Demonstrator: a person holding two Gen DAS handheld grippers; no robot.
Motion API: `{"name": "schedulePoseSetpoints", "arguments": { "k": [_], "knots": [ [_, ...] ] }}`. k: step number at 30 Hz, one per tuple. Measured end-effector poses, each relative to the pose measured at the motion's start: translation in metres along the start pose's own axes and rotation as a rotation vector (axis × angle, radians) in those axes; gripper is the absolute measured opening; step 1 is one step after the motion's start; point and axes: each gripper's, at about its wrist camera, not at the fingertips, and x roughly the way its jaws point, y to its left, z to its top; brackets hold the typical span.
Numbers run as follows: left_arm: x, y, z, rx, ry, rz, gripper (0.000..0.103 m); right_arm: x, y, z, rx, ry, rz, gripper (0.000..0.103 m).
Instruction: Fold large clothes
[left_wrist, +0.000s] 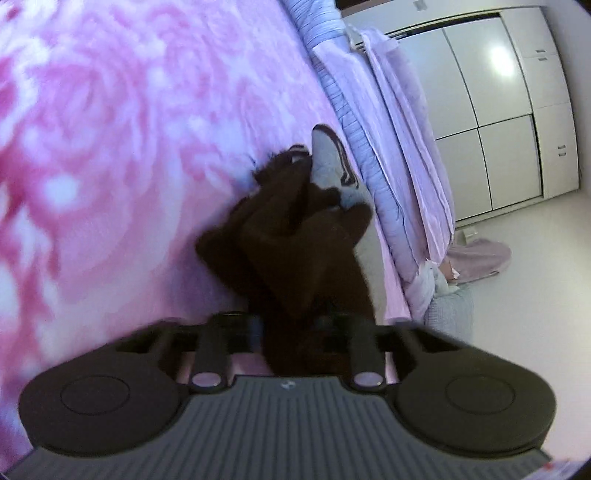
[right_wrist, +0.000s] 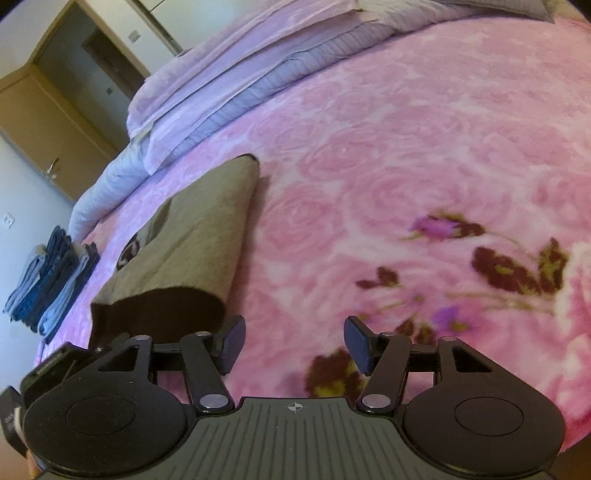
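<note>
Brown garment (right_wrist: 192, 236) lies on the bed, on the pink rose-print blanket (right_wrist: 388, 155), partly folded, long and narrow, one end bunched and lifted. In the left wrist view the same dark brown fabric (left_wrist: 295, 240) runs straight into the left gripper (left_wrist: 295, 325), jaws closed on it; fingertips hidden by cloth. A light grey part with dark trim (left_wrist: 332, 162) shows at the garment's far end. Right gripper (right_wrist: 293, 343) hangs just above the blanket, jaws wide apart, holding nothing, garment just beside its left finger. Folded lilac quilts (right_wrist: 240, 85) are stacked along the bed's far edge. Pile of folded blue jeans (right_wrist: 51, 280) sits at the bed corner near the garment. White wardrobe doors (left_wrist: 509, 110) beyond the bed.
</note>
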Motion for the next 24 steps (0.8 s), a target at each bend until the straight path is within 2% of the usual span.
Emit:
{"name": "schedulePoseSetpoints", "arguments": {
  "k": [3,6,10,12,14,15,19,22,24],
  "knots": [
    [-0.007,-0.015,0.010,0.102,-0.054,0.023,0.011,0.008,-0.005,0.010,-0.016,0.006,0.003,0.056],
    [-0.034,-0.031,0.040,0.232,-0.099,0.048,0.011,0.021,-0.009,0.030,-0.076,0.031,0.040,0.056],
    [-0.050,-0.043,0.099,0.405,-0.152,0.209,0.011,0.056,-0.007,0.073,-0.206,0.088,0.152,0.056],
    [-0.035,-0.042,0.122,0.447,-0.116,0.291,0.011,0.082,-0.004,0.092,-0.259,0.121,0.226,0.056],
    [-0.030,-0.042,0.125,0.454,-0.099,0.319,0.013,0.107,0.001,0.106,-0.291,0.150,0.263,0.056],
    [-0.030,-0.042,0.122,0.446,-0.087,0.333,0.013,0.115,0.004,0.110,-0.288,0.162,0.249,0.056],
    [-0.045,-0.043,0.117,0.313,-0.065,0.363,0.018,0.128,0.021,0.132,-0.263,0.244,0.214,0.056],
    [-0.060,-0.050,0.126,0.252,-0.025,0.385,0.016,0.126,0.051,0.152,-0.341,0.284,0.191,0.056],
    [-0.076,-0.060,0.130,0.233,-0.027,0.394,0.016,0.126,0.074,0.167,-0.402,0.304,0.185,0.056]
  ]
}}
